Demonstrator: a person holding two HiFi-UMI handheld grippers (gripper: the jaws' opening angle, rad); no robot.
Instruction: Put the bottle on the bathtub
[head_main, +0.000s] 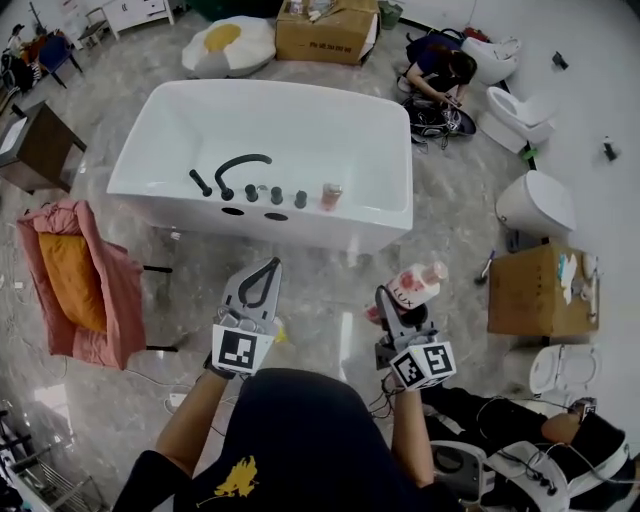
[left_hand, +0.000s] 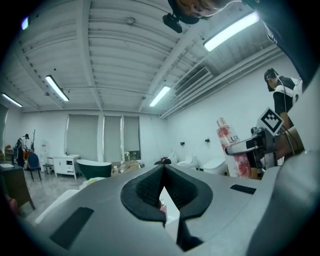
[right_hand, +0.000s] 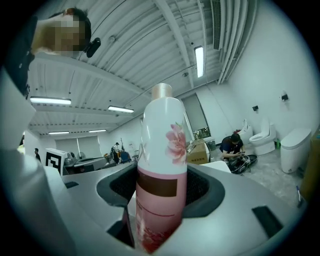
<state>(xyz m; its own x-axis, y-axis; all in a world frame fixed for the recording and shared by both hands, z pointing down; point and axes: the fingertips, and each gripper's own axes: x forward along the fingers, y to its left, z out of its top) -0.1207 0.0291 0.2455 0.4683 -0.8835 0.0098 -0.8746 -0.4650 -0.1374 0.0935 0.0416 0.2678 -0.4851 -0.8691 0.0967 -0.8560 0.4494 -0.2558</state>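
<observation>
A pink and white bottle (head_main: 415, 284) with a flower print lies slanted in my right gripper (head_main: 392, 300), which is shut on its lower body. In the right gripper view the bottle (right_hand: 161, 165) fills the space between the jaws, cap up. It also shows at the right of the left gripper view as the bottle (left_hand: 231, 145). My left gripper (head_main: 268, 268) is shut with nothing in it, its tips meeting (left_hand: 162, 172). Both hang over the floor just short of the white bathtub (head_main: 380, 215), whose near rim bears a black faucet (head_main: 240, 165) and a small pink cup (head_main: 331, 196).
A pink frame with an orange cushion (head_main: 75, 280) stands at the left. On the right are a cardboard box (head_main: 535, 290) and toilets (head_main: 535, 205). A person crouches (head_main: 440, 70) behind the tub, near another box (head_main: 325, 30). Someone sits at bottom right (head_main: 560, 450).
</observation>
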